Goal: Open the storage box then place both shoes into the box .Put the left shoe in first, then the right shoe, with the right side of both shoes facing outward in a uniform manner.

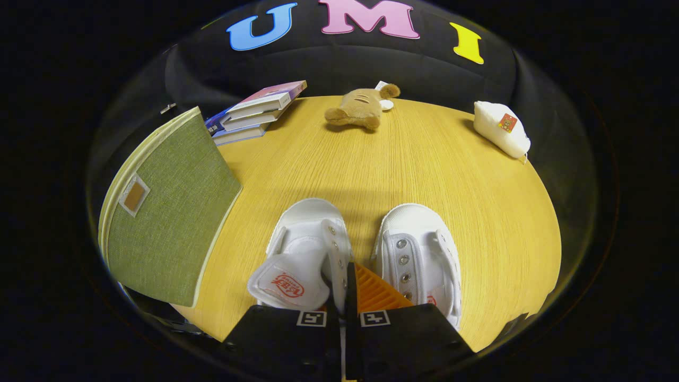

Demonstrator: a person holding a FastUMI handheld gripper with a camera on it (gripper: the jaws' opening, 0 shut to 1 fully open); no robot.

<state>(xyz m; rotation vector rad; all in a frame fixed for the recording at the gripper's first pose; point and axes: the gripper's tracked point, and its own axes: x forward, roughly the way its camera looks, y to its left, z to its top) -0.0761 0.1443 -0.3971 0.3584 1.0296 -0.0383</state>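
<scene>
Hand-held gripper nearly closed, seemingly pinching the left shoe's inner edge, right shoe alongside.

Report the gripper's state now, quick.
Gripper: fingers closed together, pinching the inner side wall of the left shoe; the right shoe lies beside them.

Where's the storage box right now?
The green storage box stands on the table, left of the two white shoes, in front of the stacked books.

Woven-cloth storage box, canvas shoes, wood-grain table
</scene>
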